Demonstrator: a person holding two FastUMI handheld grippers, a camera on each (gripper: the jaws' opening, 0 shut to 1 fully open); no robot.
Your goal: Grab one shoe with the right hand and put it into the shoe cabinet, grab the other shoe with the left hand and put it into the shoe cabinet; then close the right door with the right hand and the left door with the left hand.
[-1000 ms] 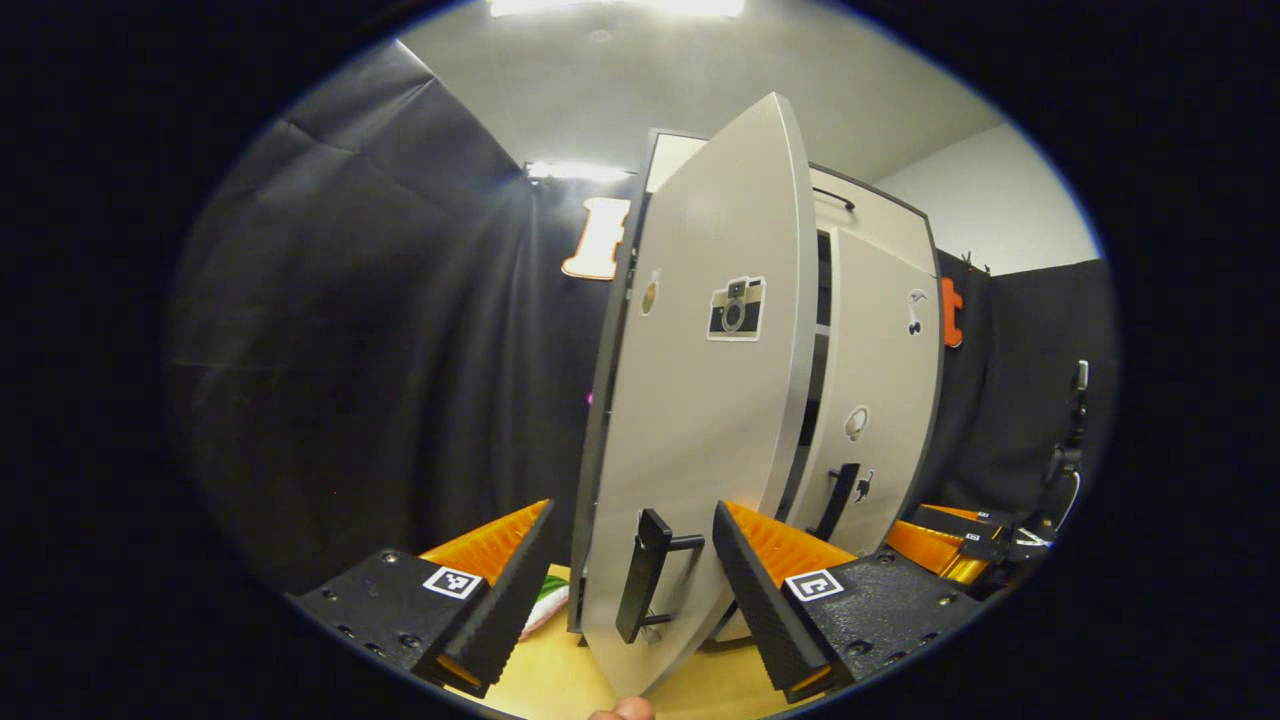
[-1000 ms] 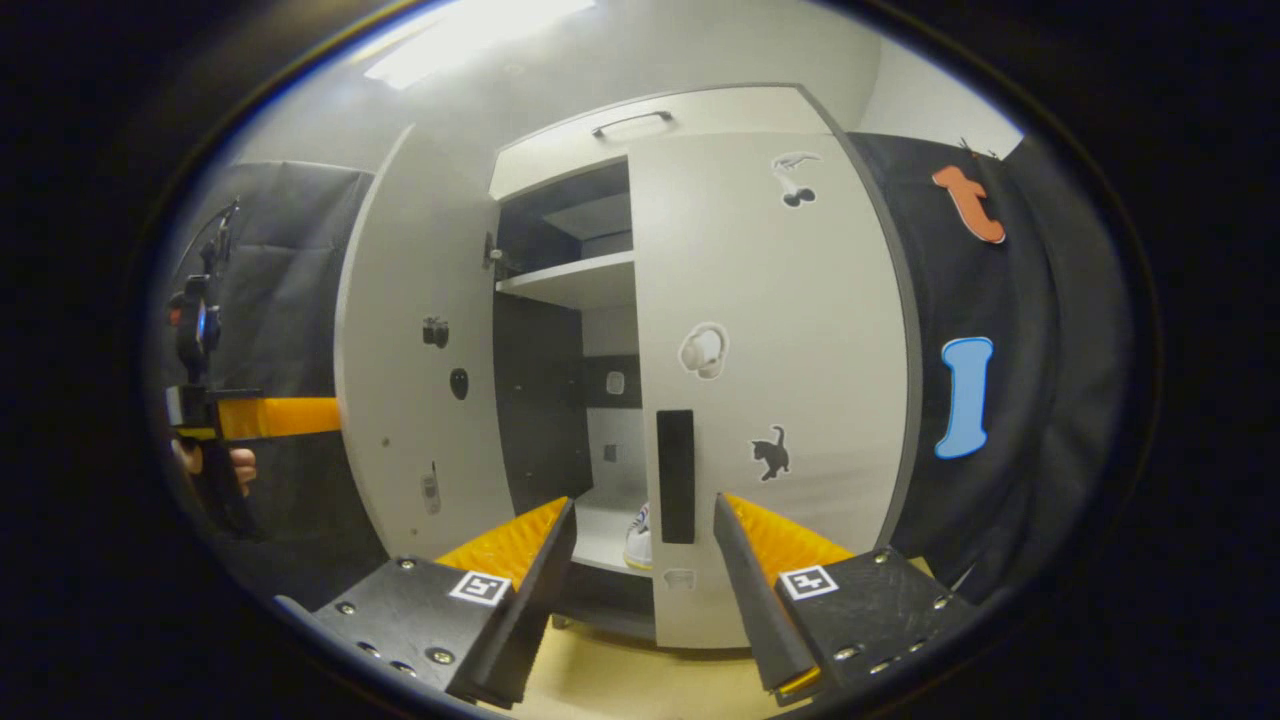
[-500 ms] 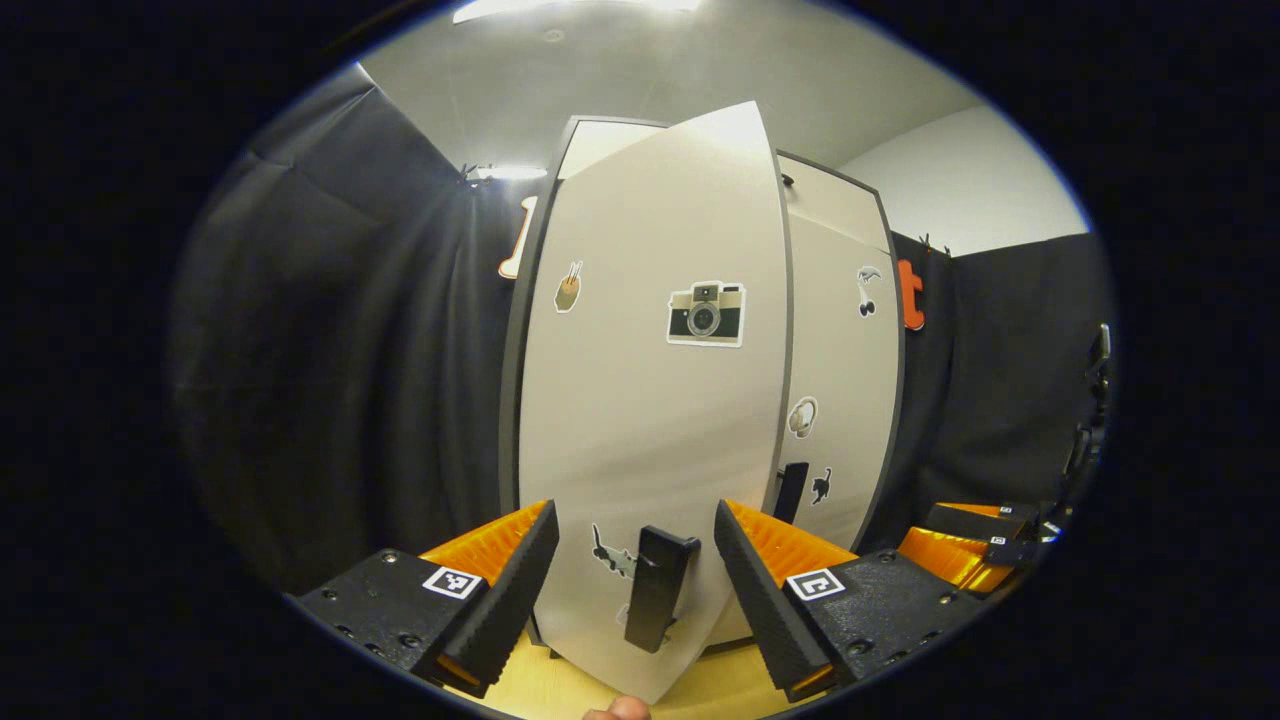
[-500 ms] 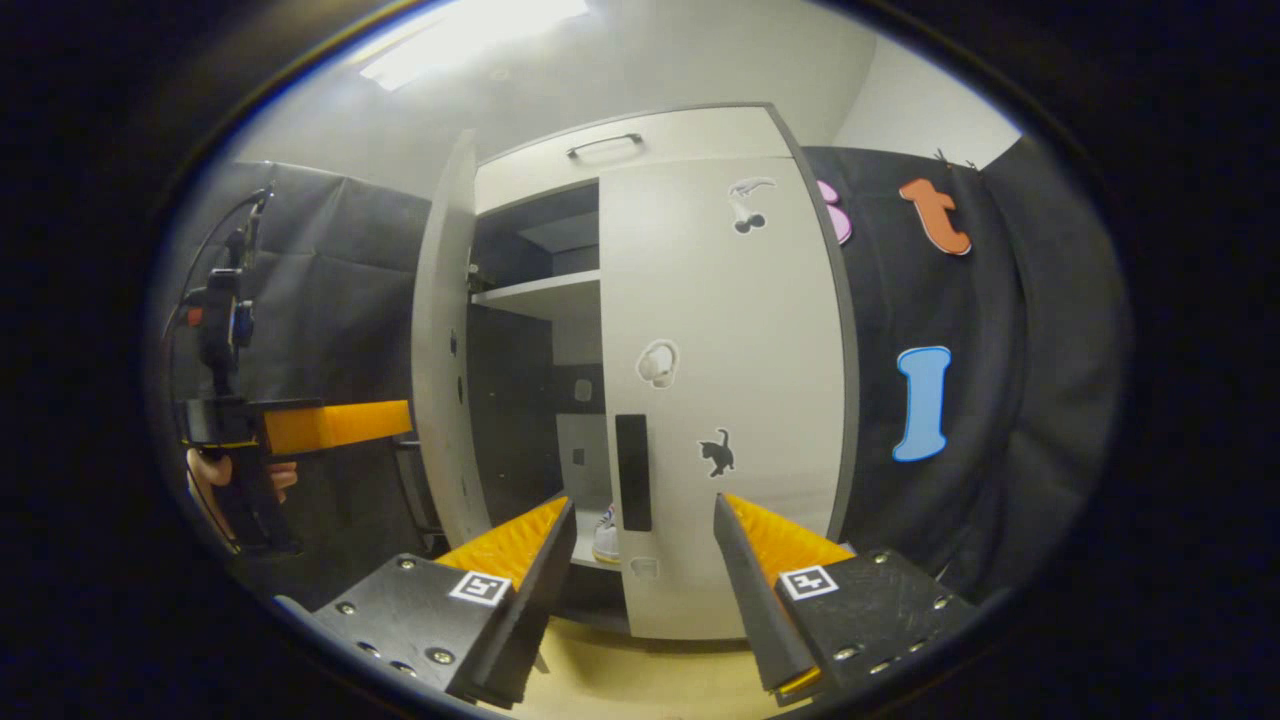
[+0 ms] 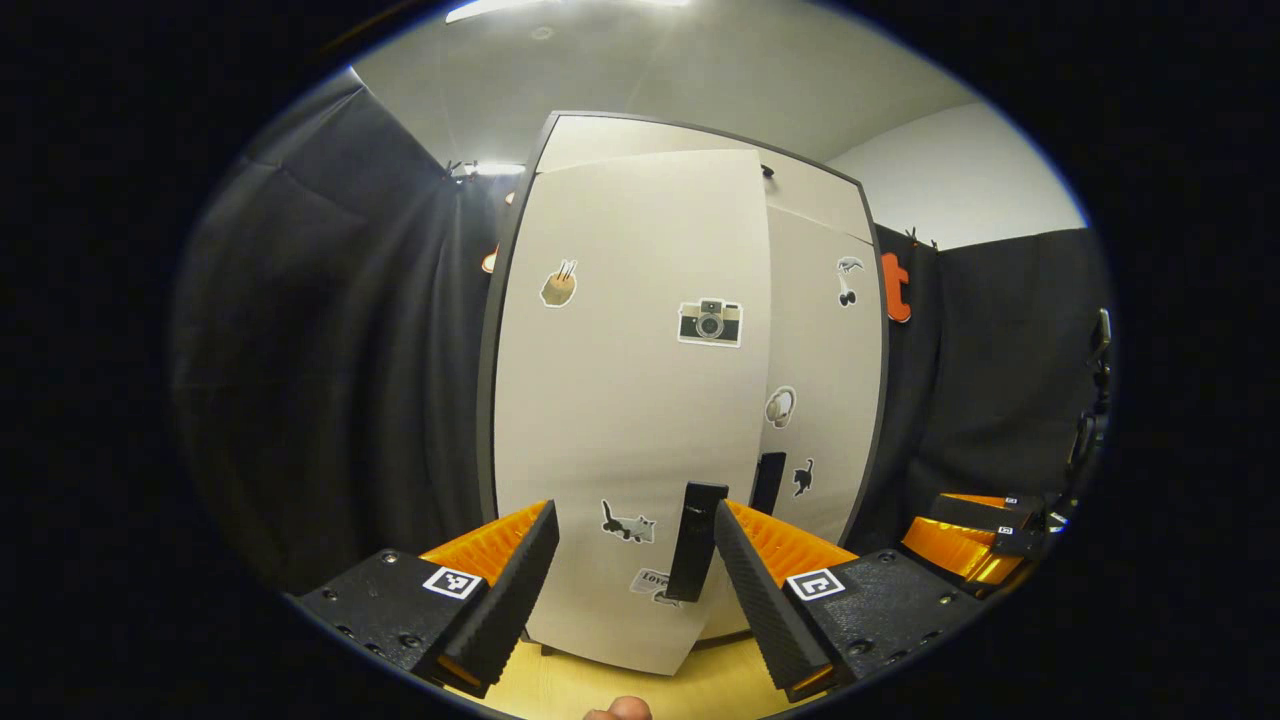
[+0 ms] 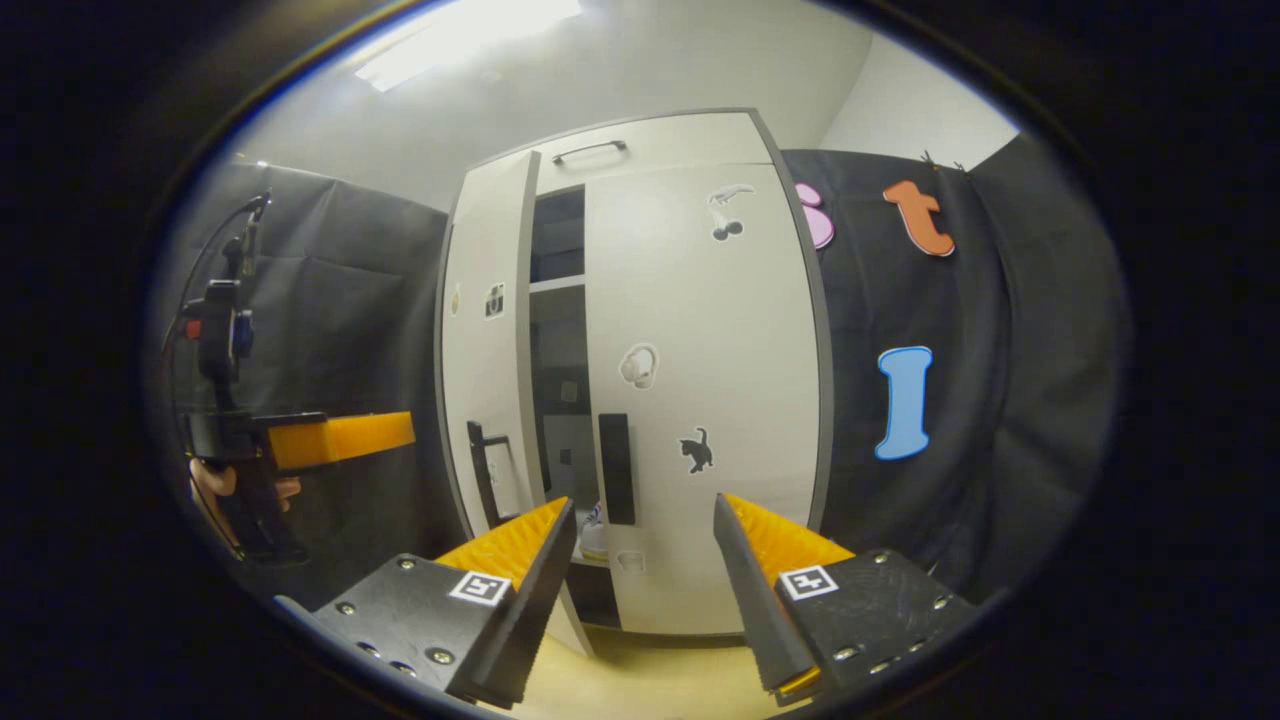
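So the shoe cabinet [image 6: 640, 380] is seen dead centre in the right gripper view, and the right door [image 6: 710, 400] is already lying flush with the frame. The left door [image 6: 485, 340] is only left ajar, with a narrow dark gap shown between the two doors, just left of centre. Through the bottom of that gap a sliver of a white shoe [image 6: 592, 535] can be made out on the lower shelf, so the shoes are judged to be stowed already; the second one can't be picked out.

In the left gripper view the left door [image 5: 630, 400] is seen nearly face-on in the middle of the frame, and its black handle [image 5: 695, 540] is placed low at centre, right between the fingers of the left gripper [image 5: 635, 570]. Those jaws are spread wide and nothing is clamped, which probably makes sense since a door only needs nudging, not gripping. Whether a finger is actually touching the handle can't be told.

The right gripper [image 6: 640, 570] is held back from the cabinet at bottom centre, jaws also wide apart and empty, presumably because its door is done. Only the last bit of swing on the left door is judged to be left.
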